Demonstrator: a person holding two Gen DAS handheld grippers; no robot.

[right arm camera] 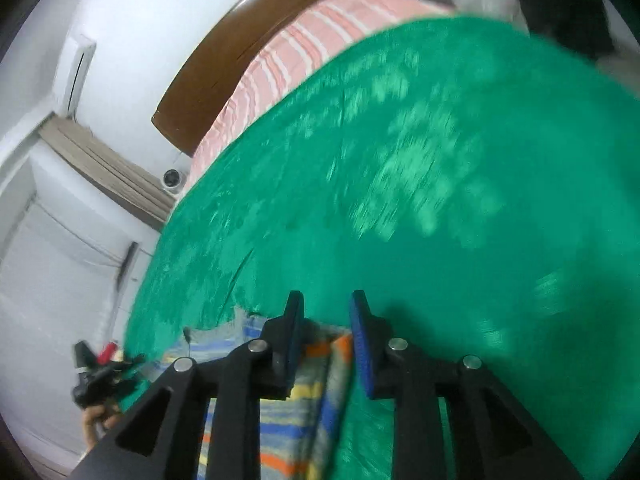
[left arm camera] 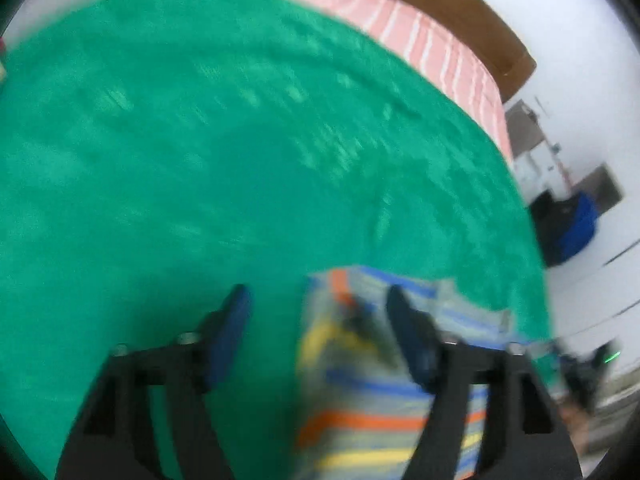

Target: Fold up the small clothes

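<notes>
We found the left hand-held gripper (left arm camera: 318, 300) with jaws wide apart and the right hand-held gripper (right arm camera: 326, 300) narrowly parted, neither clamping anything. Beneath them the striped garment (left arm camera: 372, 412), grey with blue, orange and yellow bands, lay rumpled on the green blanket (left arm camera: 200, 140) covering the bed.

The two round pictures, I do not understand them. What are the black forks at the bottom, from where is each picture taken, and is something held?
Each picture comes from a wide-angle camera mounted on a hand-held gripper, looking along its two fingers. No robot is here: a person carries one gripper in each hand. One view shows the left gripper, the other the right gripper. Both look down at a green blanket on a bed with a pink striped sheet. On the blanket lies a small striped garment. Both grippers are open and hold nothing; the garment lies loose under them. The pictures are blurred.
</notes>
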